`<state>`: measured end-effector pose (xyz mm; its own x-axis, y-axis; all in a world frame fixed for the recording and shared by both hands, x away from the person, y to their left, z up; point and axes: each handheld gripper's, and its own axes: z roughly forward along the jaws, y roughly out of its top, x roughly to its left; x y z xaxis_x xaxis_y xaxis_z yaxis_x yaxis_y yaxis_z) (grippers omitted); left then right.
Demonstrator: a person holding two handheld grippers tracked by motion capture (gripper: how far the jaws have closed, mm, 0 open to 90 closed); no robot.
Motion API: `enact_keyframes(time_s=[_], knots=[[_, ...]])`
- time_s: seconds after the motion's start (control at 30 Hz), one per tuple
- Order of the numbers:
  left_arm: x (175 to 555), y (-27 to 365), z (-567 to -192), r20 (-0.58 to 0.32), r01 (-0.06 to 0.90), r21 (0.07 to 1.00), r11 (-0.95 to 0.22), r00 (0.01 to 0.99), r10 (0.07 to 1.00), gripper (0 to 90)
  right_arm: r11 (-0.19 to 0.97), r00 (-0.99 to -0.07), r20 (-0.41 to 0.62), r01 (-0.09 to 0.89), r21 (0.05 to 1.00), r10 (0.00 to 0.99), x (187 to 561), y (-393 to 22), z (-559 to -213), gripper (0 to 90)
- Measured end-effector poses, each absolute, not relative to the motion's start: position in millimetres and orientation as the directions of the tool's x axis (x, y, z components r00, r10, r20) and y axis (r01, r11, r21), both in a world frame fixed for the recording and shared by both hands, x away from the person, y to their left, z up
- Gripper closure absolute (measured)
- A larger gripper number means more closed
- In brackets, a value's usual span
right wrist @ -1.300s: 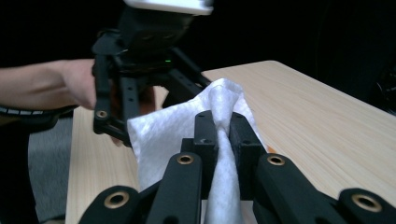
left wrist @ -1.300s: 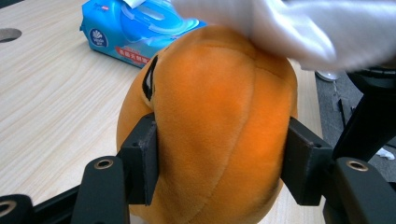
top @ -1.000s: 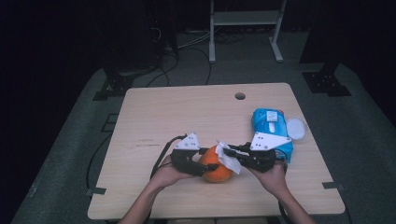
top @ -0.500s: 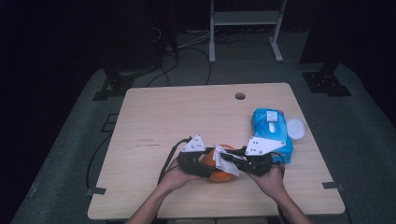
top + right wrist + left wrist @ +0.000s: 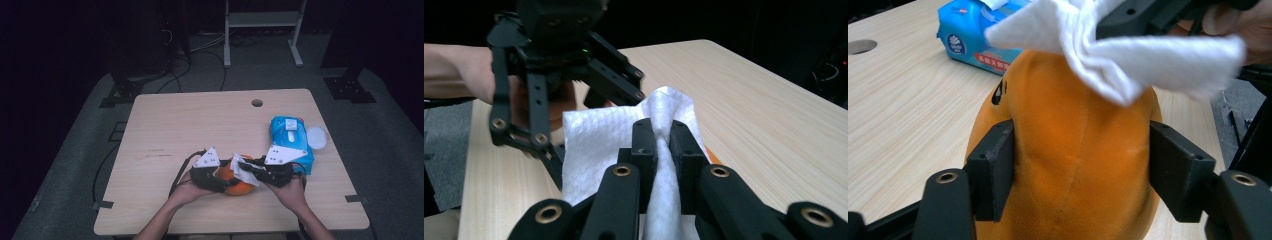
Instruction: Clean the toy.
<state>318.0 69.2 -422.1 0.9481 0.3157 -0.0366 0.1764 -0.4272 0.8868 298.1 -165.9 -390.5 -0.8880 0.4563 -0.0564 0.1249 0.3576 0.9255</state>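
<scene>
An orange plush toy (image 5: pixel 241 188) (image 5: pixel 1073 150) lies near the table's front edge. My left gripper (image 5: pixel 225 181) (image 5: pixel 1080 165) comes in from the left and clamps it. Both pads (image 5: pixel 995 170) press into its sides, and the jaws have just been closing on it. From the right, my right gripper (image 5: pixel 252 168) (image 5: pixel 663 135) is shut on a bunched white wipe (image 5: pixel 243 164) (image 5: pixel 599 135). The wipe (image 5: pixel 1128 55) rests on the top of the toy. In the right gripper view the left gripper (image 5: pixel 554 65) stands just behind the wipe.
A blue pack of wipes (image 5: pixel 290 140) (image 5: pixel 978 35) lies right of the hands. A white round lid (image 5: pixel 316 137) sits beside it at the table's right edge. A cable hole (image 5: pixel 257 103) is near the far edge of the wooden table (image 5: pixel 175 125).
Both hands have stayed close around the toy, shifting only slightly to the right. The wipe stays on the toy's top.
</scene>
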Motion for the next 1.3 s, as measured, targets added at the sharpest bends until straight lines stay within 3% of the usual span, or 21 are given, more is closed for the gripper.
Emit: enact_keyframes(time_s=[0.27, 0.63, 0.77, 0.97, 1.3], knots=[[317, 71, -424, -0.013, 0.151, 0.884, -0.443, 0.954, 0.300, 36.2, 0.359, -0.865, -0.066, 0.136, 0.923, 0.497, 307, -175, -389, 82.5], [322, 75, -424, -0.044, 0.190, 0.886, -0.424, 0.943, 0.329, 35.1, 0.317, -0.837, 0.012, 0.221, 0.922, 0.548, 303, -207, -408, 82.6], [323, 75, -424, -0.062, 0.211, 0.887, -0.411, 0.936, 0.346, 35.0, 0.319, -0.857, 0.005, 0.198, 0.927, 0.516, 294, -201, -402, 82.5], [315, 68, -425, -0.016, 0.152, 0.884, -0.443, 0.955, 0.297, 35.0, 0.354, -0.887, -0.046, 0.135, 0.925, 0.459, 294, -175, -392, 82.5], [315, 71, -425, 0.005, 0.124, 0.878, -0.462, 0.963, 0.269, 34.9, 0.346, -0.869, -0.027, 0.168, 0.923, 0.494, 316, -177, -394, 82.5]])
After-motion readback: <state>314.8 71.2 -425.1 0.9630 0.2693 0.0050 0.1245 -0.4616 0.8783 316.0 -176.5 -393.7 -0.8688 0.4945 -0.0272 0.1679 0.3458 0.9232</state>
